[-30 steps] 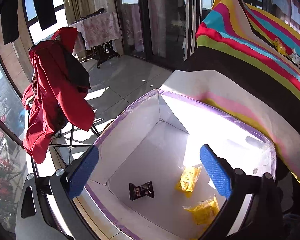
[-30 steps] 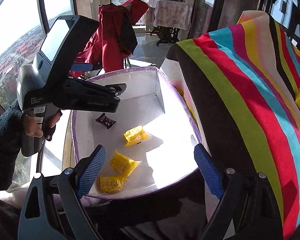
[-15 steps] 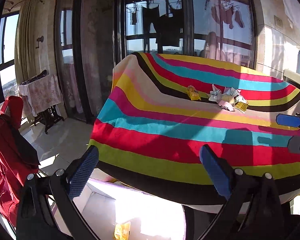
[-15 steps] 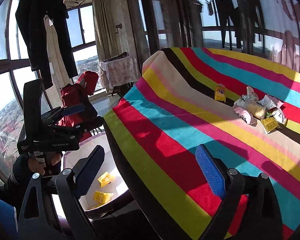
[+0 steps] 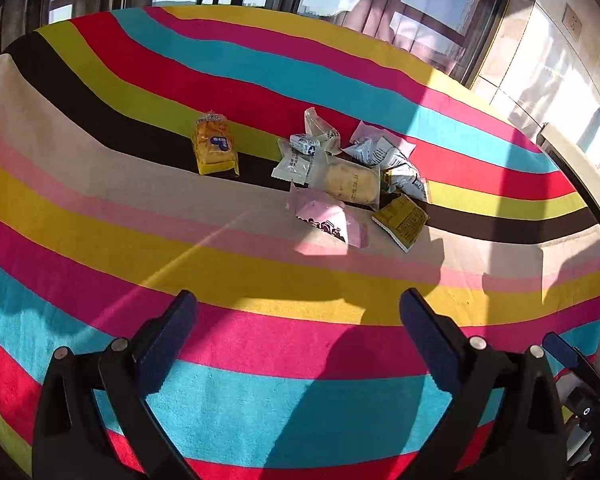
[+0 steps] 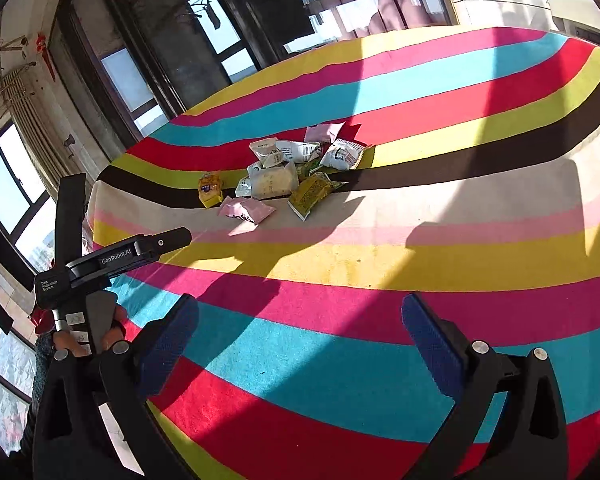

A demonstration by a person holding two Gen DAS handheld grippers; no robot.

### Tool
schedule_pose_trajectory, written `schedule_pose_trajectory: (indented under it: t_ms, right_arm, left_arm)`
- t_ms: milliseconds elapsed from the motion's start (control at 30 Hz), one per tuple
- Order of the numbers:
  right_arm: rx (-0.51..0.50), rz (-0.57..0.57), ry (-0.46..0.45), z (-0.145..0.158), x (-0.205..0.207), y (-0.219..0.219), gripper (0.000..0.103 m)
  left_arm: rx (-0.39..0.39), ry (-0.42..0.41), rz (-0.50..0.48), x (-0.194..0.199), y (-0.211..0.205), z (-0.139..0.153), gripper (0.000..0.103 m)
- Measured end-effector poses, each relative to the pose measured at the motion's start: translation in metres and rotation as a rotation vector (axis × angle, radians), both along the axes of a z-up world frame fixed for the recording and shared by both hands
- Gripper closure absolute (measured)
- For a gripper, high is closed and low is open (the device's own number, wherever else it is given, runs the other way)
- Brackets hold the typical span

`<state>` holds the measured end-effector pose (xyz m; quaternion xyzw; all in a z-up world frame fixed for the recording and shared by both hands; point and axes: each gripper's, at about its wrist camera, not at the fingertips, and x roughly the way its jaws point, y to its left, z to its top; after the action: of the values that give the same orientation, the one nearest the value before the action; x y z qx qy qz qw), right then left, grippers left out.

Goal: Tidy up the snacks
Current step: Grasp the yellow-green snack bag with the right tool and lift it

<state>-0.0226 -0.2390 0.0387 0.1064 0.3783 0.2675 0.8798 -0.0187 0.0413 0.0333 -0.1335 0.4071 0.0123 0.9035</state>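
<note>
A pile of wrapped snacks (image 5: 352,168) lies on the striped tablecloth (image 5: 260,280), also in the right wrist view (image 6: 296,168). A yellow bread pack (image 5: 215,145) lies apart to its left. A pink packet (image 5: 328,222) and an olive-yellow packet (image 5: 401,221) lie at the pile's near edge. My left gripper (image 5: 298,334) is open and empty, well short of the snacks. My right gripper (image 6: 300,340) is open and empty, also short of them. The left gripper's body (image 6: 112,260) shows at the left of the right wrist view.
Dark-framed glass doors (image 6: 204,52) stand behind the table. Windows (image 6: 16,200) run along the left. The table's left edge (image 6: 96,216) drops off beside the left gripper. A white ledge (image 5: 580,164) runs at the far right.
Both grippers have swung up from the white box with yellow packets beside the table and now face the tabletop and the snack pile. The box is out of view.
</note>
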Motion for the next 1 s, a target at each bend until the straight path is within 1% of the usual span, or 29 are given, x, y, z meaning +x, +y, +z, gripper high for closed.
schedule_pose_trajectory:
  t_ms: [33, 100, 167, 200, 233, 300, 367, 433, 467, 533, 633, 667, 733, 767, 833, 867, 900, 933, 1000]
  right_arm:
    - [-0.006, -0.023, 0.011, -0.004, 0.009, -0.002, 0.004]
    - [-0.041, -0.059, 0.011, -0.008, 0.026, -0.002, 0.004]
    - [-0.083, -0.081, 0.021, -0.012, 0.046, 0.002, 0.004]
    - [-0.098, -0.085, 0.029, -0.014, 0.055, 0.006, 0.004]
    - [-0.110, -0.087, 0.035, -0.015, 0.065, 0.012, 0.004]
    - [-0.128, -0.079, 0.051, -0.018, 0.086, 0.027, 0.004]
    - [-0.140, -0.075, 0.073, -0.021, 0.107, 0.046, 0.004]
    - [-0.160, -0.063, 0.058, -0.022, 0.124, 0.069, 0.004]
    - [-0.189, -0.045, 0.022, -0.021, 0.130, 0.082, 0.004]
    - [-0.299, 0.016, -0.044, -0.020, 0.138, 0.108, 0.004]
    - [-0.445, 0.134, -0.108, -0.025, 0.147, 0.134, 0.005]
    - [-0.471, 0.167, -0.118, -0.027, 0.150, 0.138, 0.005]
    - [-0.469, 0.228, -0.059, -0.035, 0.161, 0.141, 0.005]
    - [-0.467, 0.238, -0.027, -0.039, 0.167, 0.142, 0.005]
    - [-0.474, 0.249, 0.010, -0.045, 0.173, 0.144, 0.009]
    - [-0.462, 0.256, 0.009, -0.044, 0.172, 0.143, 0.012]
    - [-0.456, 0.262, 0.000, -0.043, 0.171, 0.142, 0.018]
    - [-0.448, 0.265, -0.010, -0.042, 0.168, 0.141, 0.030]
    - [-0.443, 0.251, -0.021, -0.040, 0.162, 0.135, 0.042]
  left_arm:
    - [-0.012, 0.006, 0.008, 0.013, 0.000, -0.006, 0.002]
    - [-0.011, 0.009, 0.032, 0.030, 0.001, -0.016, 0.002]
    - [-0.026, 0.003, 0.055, 0.040, 0.006, -0.025, 0.002]
    - [-0.057, 0.006, 0.069, 0.041, 0.011, -0.030, 0.002]
    - [-0.092, -0.005, 0.078, 0.040, 0.016, -0.031, 0.002]
    - [-0.146, -0.053, 0.100, 0.031, 0.026, -0.027, 0.002]
    - [-0.200, -0.063, 0.136, 0.027, 0.036, -0.029, 0.002]
    - [-0.249, -0.076, 0.149, 0.026, 0.044, -0.030, 0.002]
    - [-0.263, -0.083, 0.149, 0.025, 0.045, -0.030, 0.002]
    - [-0.270, -0.088, 0.147, 0.027, 0.046, -0.031, 0.002]
    - [-0.267, -0.090, 0.147, 0.026, 0.046, -0.030, 0.002]
    - [-0.265, -0.090, 0.148, 0.026, 0.045, -0.030, 0.002]
    - [-0.254, -0.088, 0.149, 0.028, 0.043, -0.030, 0.002]
    - [-0.246, -0.087, 0.149, 0.028, 0.041, -0.030, 0.002]
    - [-0.232, -0.083, 0.149, 0.029, 0.039, -0.030, 0.002]
    - [-0.230, -0.083, 0.149, 0.029, 0.039, -0.030, 0.002]
    - [-0.231, -0.084, 0.149, 0.029, 0.039, -0.030, 0.002]
    - [-0.234, -0.086, 0.149, 0.028, 0.040, -0.030, 0.002]
    - [-0.239, -0.088, 0.150, 0.027, 0.041, -0.030, 0.002]
